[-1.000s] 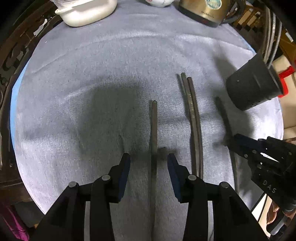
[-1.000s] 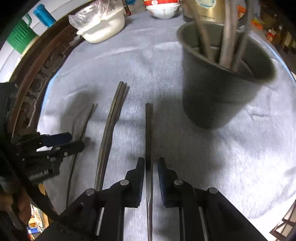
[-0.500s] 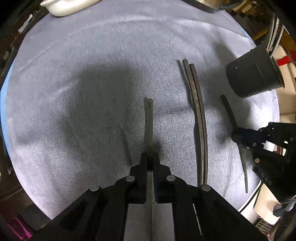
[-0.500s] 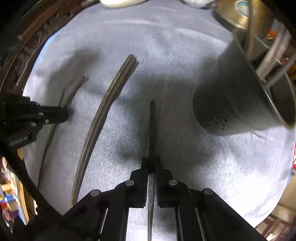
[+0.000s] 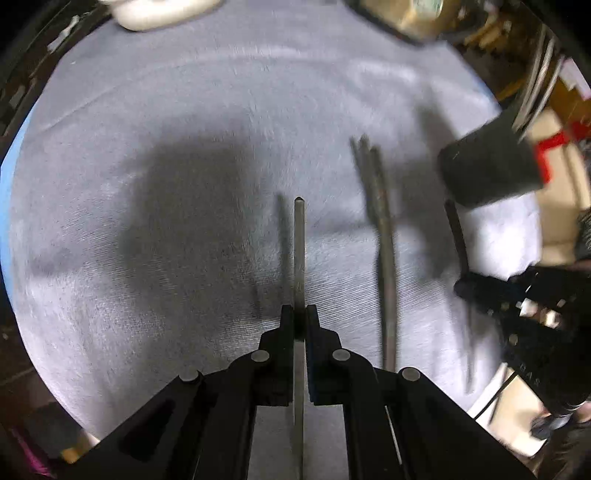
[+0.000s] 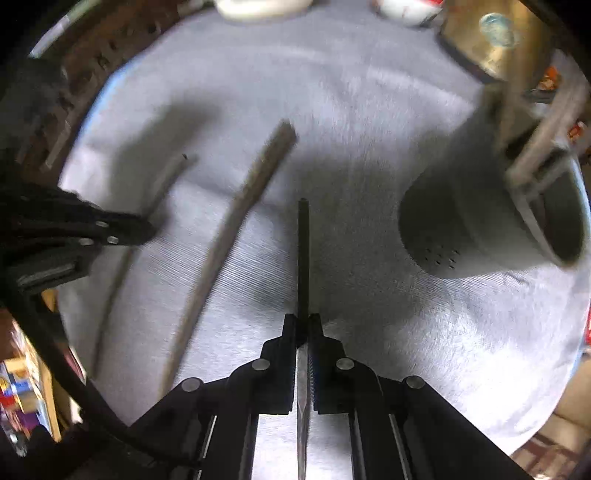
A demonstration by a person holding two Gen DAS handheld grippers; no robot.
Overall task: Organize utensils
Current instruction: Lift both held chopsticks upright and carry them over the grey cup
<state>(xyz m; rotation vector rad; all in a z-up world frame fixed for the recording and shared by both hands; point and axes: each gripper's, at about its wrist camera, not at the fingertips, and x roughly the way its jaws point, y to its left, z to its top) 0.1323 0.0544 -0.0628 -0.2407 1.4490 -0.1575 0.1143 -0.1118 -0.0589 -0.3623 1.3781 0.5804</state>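
A pale grey, finely ribbed cloth covers the round table, with a light blue edge showing at its side. The slim chopsticks on it are dark brown-grey. The perforated utensil holder is dark grey. A glossy white bowl and a brassy gold kettle sit beyond. Both grippers are matte black

Round table under grey cloth, carved dark wood rim, cluttered dim room beyond

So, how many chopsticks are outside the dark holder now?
4: one in the left tool, one in the right tool, and a pair lying on the cloth between them. More stand in the holder, blurred.
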